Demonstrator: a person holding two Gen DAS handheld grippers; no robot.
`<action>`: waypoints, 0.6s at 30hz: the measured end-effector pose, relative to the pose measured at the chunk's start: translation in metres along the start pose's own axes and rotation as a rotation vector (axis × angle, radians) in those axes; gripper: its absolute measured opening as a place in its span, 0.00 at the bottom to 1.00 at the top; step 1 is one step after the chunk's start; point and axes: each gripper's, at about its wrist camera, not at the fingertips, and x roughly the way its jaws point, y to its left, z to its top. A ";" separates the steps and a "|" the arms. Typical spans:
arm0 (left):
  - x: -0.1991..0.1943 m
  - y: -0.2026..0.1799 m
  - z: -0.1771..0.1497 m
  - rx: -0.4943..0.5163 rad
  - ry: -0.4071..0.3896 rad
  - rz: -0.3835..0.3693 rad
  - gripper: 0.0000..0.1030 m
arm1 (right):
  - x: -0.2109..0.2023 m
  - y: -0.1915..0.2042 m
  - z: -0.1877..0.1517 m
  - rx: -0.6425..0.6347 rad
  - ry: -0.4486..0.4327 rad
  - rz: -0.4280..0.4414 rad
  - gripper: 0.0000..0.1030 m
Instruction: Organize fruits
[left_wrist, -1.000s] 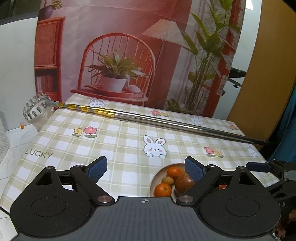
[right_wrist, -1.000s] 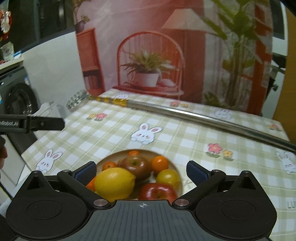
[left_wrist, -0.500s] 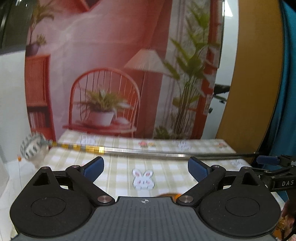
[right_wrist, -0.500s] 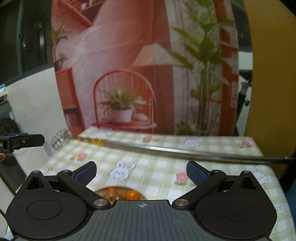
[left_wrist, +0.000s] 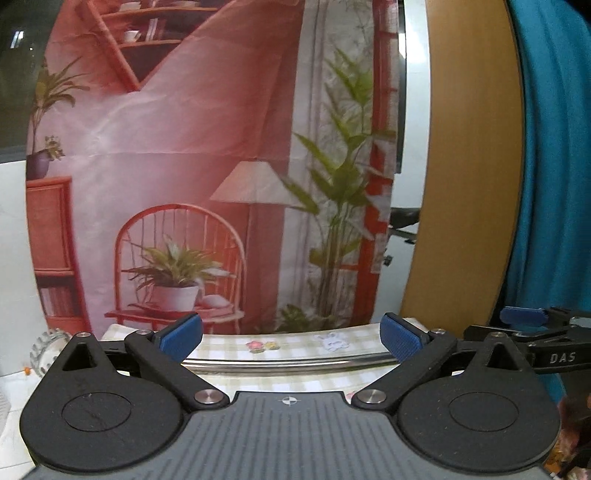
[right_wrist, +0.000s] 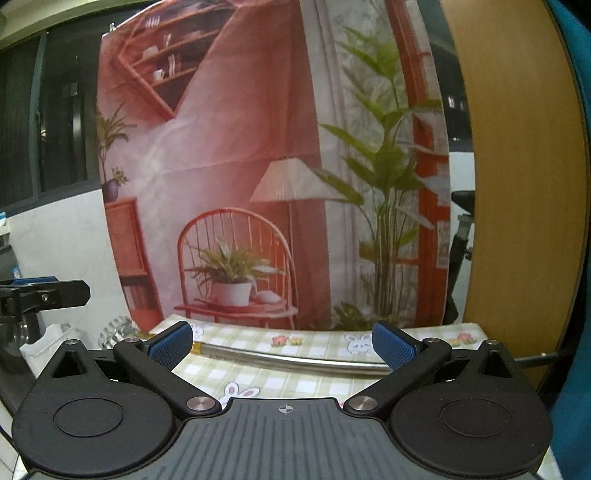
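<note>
1. Both cameras look level across a bench covered in a green-and-cream checked cloth with rabbit and flower prints.
2. No fruit shows in either view. Where the fruits are cannot be told from here; any dish of them would be below the camera edge, hidden by the tool bodies.
3. A long metal rod lies flat on the cloth. Its long axis runs left to right across the far part of the bench, roughly parallel to the backdrop.
4. The left tongs are released, blue pads spread wide, nothing between them. They hover above the near side of the rod.
5. The right tongs are likewise released and empty, also on the near side of the rod. In the left view, their tip shows to the right of the rod.
6. Behind the rod hangs a printed backdrop showing a red chair, potted plant and lamp.
7. Judgement on handling: fruit is generally rounded, fairly light and smooth, so it may roll or slip. Soft kinds bruise easily. A sensible hold is across the widest part, with gentle pressure.
8. Round fruit has no clear pointing direction; an oval one should be held across its short axis.
</note>
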 end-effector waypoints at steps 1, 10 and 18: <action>-0.001 -0.001 0.002 -0.002 -0.005 -0.002 1.00 | -0.002 0.000 0.002 -0.004 -0.006 -0.004 1.00; -0.013 -0.010 0.005 0.028 -0.035 0.020 1.00 | -0.009 0.005 0.006 -0.020 -0.030 -0.016 1.00; -0.015 -0.009 0.005 0.028 -0.030 0.028 1.00 | -0.011 0.008 0.006 -0.027 -0.039 -0.023 1.00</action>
